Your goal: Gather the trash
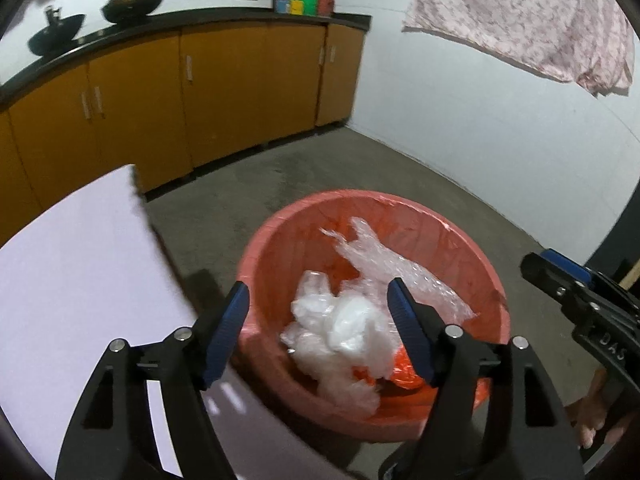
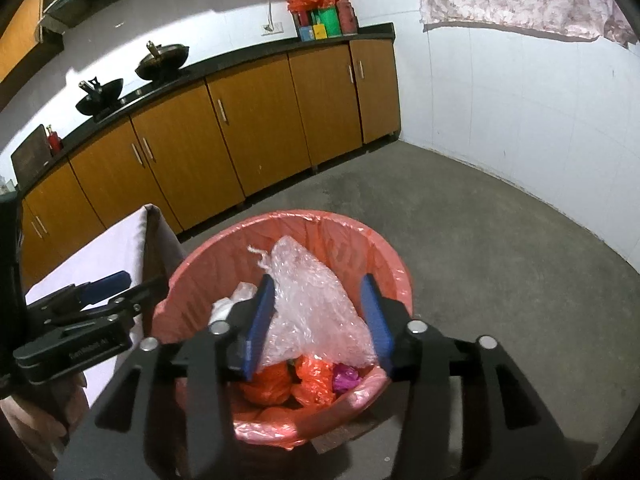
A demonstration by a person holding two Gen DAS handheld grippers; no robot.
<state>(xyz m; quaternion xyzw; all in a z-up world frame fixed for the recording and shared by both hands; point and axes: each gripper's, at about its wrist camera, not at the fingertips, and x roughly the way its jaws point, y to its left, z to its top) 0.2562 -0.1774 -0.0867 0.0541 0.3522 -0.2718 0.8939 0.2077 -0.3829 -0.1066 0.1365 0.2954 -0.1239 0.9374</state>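
Both claws, left (image 1: 320,332) and right (image 2: 318,320), gape wide, empty, hiding part of the bin (image 2: 200,264); inside, crumpled clear plastic (image 2: 312,300) covers red bags (image 2: 312,380).

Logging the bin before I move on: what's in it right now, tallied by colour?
Clear bubble wrap: 1
White plastic bags: 1 clump, number unclear
Orange bags: at least 2
Purple wrapper: 1
Total: at least 5, all inside the red bin.

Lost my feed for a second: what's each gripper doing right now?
Left gripper: open, empty, above the trash bin.
Right gripper: open, empty, above the bin.
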